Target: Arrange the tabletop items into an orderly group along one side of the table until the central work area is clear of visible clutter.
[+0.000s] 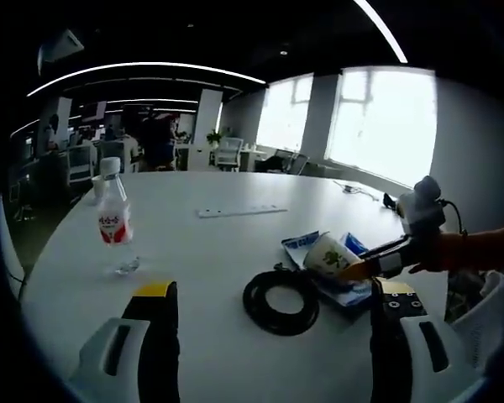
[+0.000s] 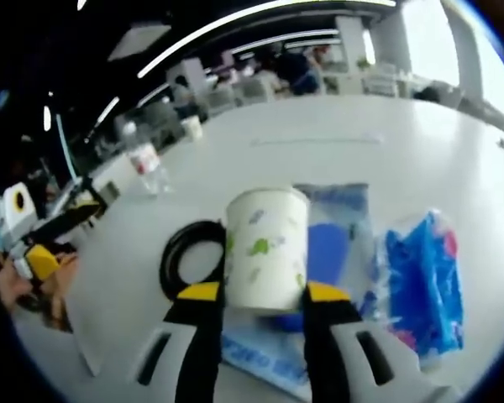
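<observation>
A white paper cup (image 1: pixel 326 254) with green print is held tilted over a flat blue packet (image 1: pixel 350 294); my right gripper (image 1: pixel 359 269) reaches in from the right, shut on it. In the right gripper view the paper cup (image 2: pixel 265 248) sits between the two yellow-tipped jaws of the right gripper (image 2: pixel 264 291). A black cable coil (image 1: pixel 280 302) lies just left of the cup, and my left gripper (image 1: pixel 275 290) stands wide open in front of it, holding nothing. A clear water bottle (image 1: pixel 113 222) with a red label stands at the left.
The round white table (image 1: pixel 235 180) also carries a white power strip (image 1: pixel 239 211) further back and a small cup (image 1: pixel 98 186) at the far left edge. A second blue packet (image 2: pixel 420 277) lies right of the cup. Office desks and chairs stand behind.
</observation>
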A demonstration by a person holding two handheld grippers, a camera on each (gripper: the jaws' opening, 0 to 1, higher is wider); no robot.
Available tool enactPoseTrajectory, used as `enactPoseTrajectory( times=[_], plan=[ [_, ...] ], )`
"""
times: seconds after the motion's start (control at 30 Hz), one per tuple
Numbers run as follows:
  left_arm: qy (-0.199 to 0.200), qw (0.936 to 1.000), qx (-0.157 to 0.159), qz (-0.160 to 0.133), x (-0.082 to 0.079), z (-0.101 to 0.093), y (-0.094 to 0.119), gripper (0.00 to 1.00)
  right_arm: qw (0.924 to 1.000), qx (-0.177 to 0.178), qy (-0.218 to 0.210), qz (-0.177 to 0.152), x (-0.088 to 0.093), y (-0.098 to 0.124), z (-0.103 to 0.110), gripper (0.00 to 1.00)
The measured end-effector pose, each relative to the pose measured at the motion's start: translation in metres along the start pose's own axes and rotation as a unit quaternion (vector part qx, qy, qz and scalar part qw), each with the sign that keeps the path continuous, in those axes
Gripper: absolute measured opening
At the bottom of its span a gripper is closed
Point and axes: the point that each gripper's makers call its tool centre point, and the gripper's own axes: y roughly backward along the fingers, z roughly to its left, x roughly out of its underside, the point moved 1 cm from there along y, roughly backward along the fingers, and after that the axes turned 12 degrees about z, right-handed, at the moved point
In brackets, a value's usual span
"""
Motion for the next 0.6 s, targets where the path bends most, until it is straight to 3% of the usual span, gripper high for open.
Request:
enactPoseTrajectory(
  times=[0.27, 0.6],
  plan=[
    [0.016, 0.9998, 0.01, -0.003, -0.001, -0.002, -0.001, 0.94, 0.9991, -0.018, 0.026, -0.027, -0.007, 0.008, 0.01, 0.34],
    [0.059, 0.9963, 0.052, -0.035, -0.011, -0.012, 0.0, 0.94, 0.995, -0.05, 0.06, -0.061, -0.017, 0.023, 0.036, 0.34]
  ],
)
